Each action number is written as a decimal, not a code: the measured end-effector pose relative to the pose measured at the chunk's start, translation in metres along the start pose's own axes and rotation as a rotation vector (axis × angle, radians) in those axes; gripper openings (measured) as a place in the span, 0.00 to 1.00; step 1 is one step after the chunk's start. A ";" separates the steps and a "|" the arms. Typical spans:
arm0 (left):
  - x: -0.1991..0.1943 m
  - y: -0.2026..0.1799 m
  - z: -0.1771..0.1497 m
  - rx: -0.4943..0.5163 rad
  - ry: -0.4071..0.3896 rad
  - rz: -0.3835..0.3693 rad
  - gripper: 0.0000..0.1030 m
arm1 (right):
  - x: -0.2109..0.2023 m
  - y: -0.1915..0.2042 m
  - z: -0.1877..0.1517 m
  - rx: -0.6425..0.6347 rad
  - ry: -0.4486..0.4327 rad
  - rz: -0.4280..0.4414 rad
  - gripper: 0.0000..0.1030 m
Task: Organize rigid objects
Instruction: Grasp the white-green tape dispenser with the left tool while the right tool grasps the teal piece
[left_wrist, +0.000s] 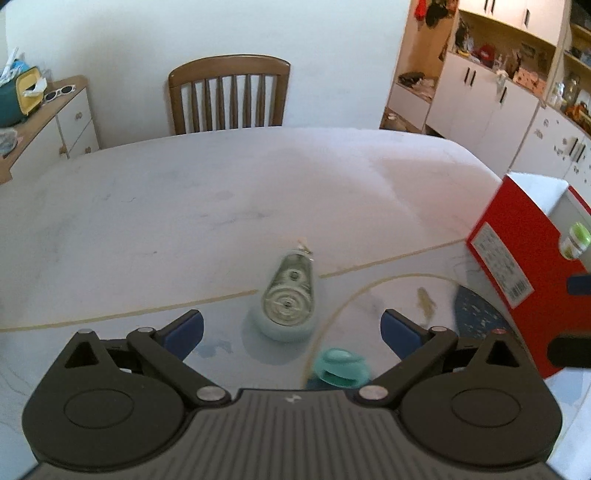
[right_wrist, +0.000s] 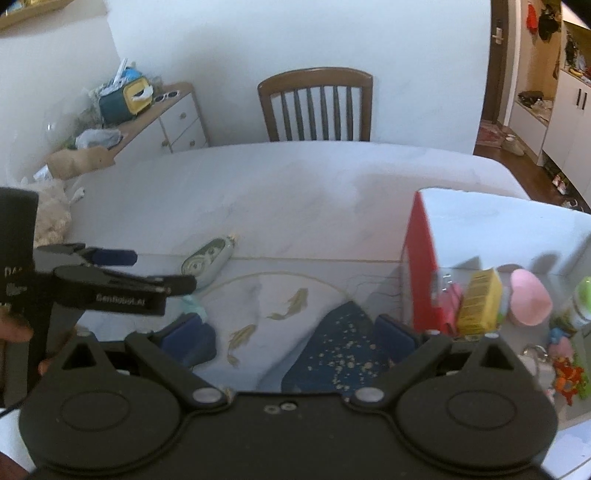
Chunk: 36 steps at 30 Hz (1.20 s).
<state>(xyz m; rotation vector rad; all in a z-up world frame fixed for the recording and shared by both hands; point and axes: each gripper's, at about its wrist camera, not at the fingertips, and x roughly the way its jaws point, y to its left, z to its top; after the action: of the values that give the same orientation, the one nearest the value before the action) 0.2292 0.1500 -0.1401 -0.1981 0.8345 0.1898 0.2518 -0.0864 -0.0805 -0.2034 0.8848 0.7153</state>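
Observation:
A pale green correction-tape dispenser (left_wrist: 290, 301) lies on the white table, just ahead of my open, empty left gripper (left_wrist: 291, 330); it also shows in the right wrist view (right_wrist: 207, 260). A small teal cap-like object (left_wrist: 341, 367) lies close under the left gripper, right of centre. A red box with a white inside (left_wrist: 517, 266) stands at the right; in the right wrist view it (right_wrist: 419, 266) holds a yellow carton (right_wrist: 480, 301), a pink round thing (right_wrist: 530, 302), a green-lidded jar (right_wrist: 580, 302) and small toys. My right gripper (right_wrist: 291, 341) is open and empty above a dark blue patterned mat (right_wrist: 332, 354).
The left gripper (right_wrist: 110, 280) shows from the side in the right wrist view. A wooden chair (left_wrist: 229, 94) stands behind the table's far edge. A sideboard with clutter (right_wrist: 147, 110) is at the far left. Cabinets (left_wrist: 498, 92) line the far right.

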 end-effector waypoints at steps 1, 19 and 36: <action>0.003 0.005 0.001 -0.005 -0.007 0.003 1.00 | 0.003 0.002 -0.001 -0.008 0.004 -0.002 0.96; 0.052 0.019 0.017 0.002 0.013 -0.027 1.00 | 0.071 0.061 -0.012 -0.220 0.058 0.074 0.81; 0.070 -0.004 0.009 0.127 -0.034 -0.003 0.65 | 0.117 0.086 -0.006 -0.266 0.066 0.094 0.45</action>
<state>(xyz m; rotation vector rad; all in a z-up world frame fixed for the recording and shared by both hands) 0.2820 0.1548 -0.1865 -0.0768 0.8093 0.1367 0.2414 0.0324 -0.1634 -0.4258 0.8641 0.9178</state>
